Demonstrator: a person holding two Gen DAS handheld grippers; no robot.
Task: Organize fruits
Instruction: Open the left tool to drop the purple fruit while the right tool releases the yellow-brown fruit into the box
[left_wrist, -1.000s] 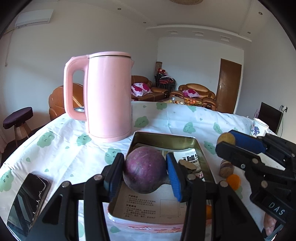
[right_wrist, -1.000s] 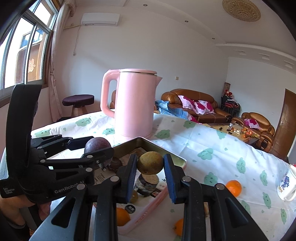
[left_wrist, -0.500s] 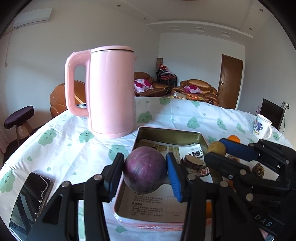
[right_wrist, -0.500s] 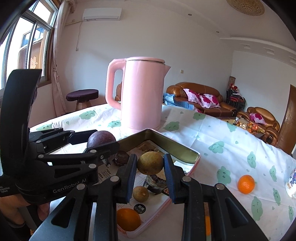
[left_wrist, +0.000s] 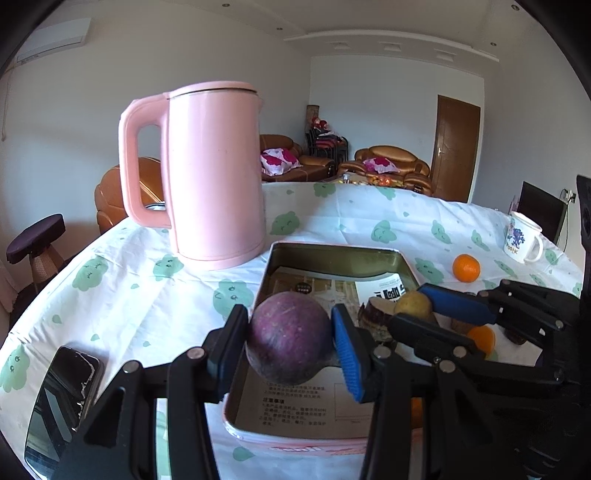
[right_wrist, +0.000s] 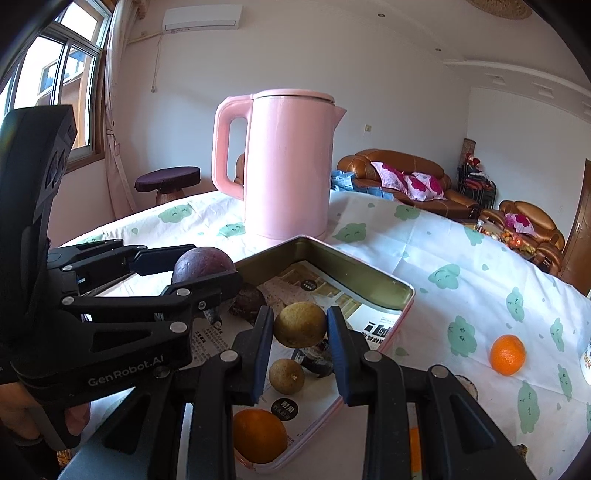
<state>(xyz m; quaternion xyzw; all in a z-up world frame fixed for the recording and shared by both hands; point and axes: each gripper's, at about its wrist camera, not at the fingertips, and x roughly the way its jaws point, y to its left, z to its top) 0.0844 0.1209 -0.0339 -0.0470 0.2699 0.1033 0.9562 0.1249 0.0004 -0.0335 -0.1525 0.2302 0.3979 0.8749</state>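
Gripping a purple passion fruit (left_wrist: 290, 341) between their pads, the left tongs (left_wrist: 291, 343) hold it above the near end of the paper-lined tin tray (left_wrist: 332, 254) on the counter (left_wrist: 147, 295). Right tongs (right_wrist: 300, 325) are clamped on a small brownish-yellow fruit (right_wrist: 300, 324), held over the same tray, above a similar loose fruit (right_wrist: 286, 376) and an orange (right_wrist: 258, 435) lying inside. Another orange (right_wrist: 508, 354) lies on the cloth well apart from the tray, and a pink kettle (left_wrist: 210, 173) stands just behind it.
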